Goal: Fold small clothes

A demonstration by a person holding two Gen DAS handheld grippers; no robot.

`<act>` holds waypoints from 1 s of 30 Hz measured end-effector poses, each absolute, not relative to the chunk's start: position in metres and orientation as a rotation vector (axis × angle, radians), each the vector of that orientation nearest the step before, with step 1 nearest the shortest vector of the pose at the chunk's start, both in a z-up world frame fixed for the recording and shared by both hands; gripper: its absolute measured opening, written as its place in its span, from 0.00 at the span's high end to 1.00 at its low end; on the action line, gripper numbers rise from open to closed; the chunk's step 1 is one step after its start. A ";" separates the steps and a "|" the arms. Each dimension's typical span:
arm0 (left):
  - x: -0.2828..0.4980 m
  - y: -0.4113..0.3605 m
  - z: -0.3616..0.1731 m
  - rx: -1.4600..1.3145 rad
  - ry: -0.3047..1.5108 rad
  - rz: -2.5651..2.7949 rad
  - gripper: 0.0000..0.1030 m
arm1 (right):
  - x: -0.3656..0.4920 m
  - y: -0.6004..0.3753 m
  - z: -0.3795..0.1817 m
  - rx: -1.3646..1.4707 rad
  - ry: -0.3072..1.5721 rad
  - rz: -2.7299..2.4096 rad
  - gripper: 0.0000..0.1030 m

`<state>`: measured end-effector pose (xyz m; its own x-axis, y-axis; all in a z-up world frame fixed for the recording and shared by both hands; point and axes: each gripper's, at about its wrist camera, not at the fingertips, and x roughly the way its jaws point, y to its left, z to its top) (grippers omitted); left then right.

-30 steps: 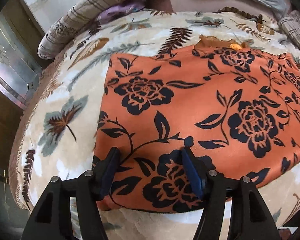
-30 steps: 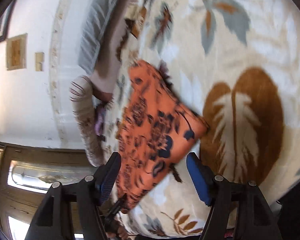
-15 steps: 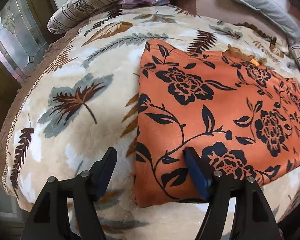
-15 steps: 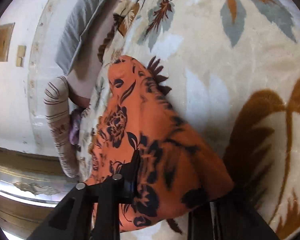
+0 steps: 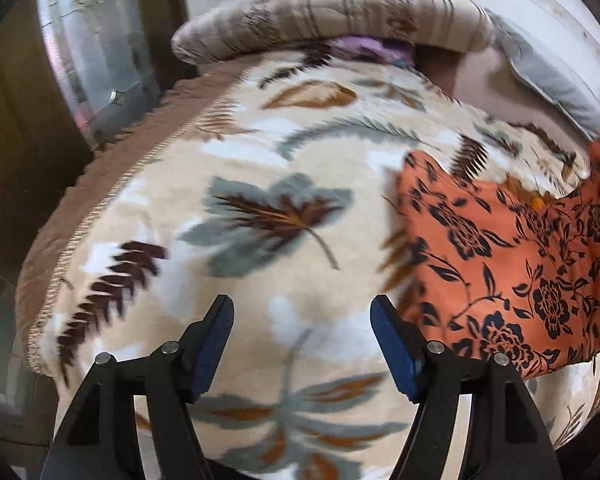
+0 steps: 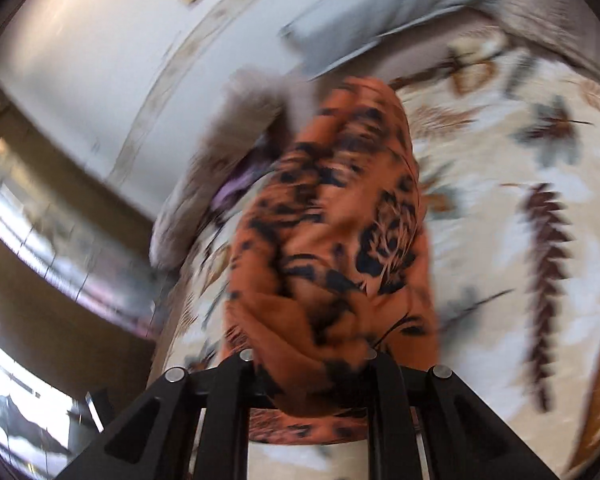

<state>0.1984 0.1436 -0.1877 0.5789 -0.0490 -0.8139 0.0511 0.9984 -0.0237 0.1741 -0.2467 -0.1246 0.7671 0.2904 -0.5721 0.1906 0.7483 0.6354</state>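
Matt orange floral cloth (image 5: 512,252), plush fleecy blanket (image 5: 260,216)

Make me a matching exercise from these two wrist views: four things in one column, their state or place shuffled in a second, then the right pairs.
Things:
1. left gripper
2. right gripper
3. orange floral garment
4. striped pillow

States or places:
A. lies along the far edge of the leaf-print blanket
B. jaws apart, only blanket between them
C. one end lifted, the rest on the blanket
D. clamped on bunched cloth

Pairs: 1-B, 2-D, 3-C, 4-A
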 end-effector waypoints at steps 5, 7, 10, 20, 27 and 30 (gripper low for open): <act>0.187 0.176 -0.176 -0.028 0.916 -0.009 0.30 | 0.207 -0.164 -0.141 0.692 0.833 0.194 0.84; 0.185 0.187 -0.175 -0.063 0.923 -0.001 0.30 | 0.222 -0.135 -0.158 0.680 0.920 0.236 0.80; 0.182 0.195 -0.176 -0.096 0.933 0.000 0.30 | 0.240 -0.095 -0.196 0.640 1.101 0.281 0.61; 0.173 0.155 -0.162 -0.151 0.918 -0.163 0.30 | 0.184 -0.165 -0.157 0.672 0.858 0.488 0.25; 0.166 0.069 -0.165 -0.032 0.865 -0.291 0.30 | 0.164 -0.240 -0.168 0.707 0.822 0.227 0.63; 0.180 0.047 -0.196 0.092 0.923 -0.224 0.30 | 0.177 -0.233 -0.197 0.682 0.927 0.199 0.64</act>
<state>0.1798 0.0467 -0.1961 0.5821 -0.1525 -0.7987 0.2312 0.9728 -0.0173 0.1766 -0.2325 -0.1969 0.5996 0.4383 -0.6696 0.1254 0.7749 0.6195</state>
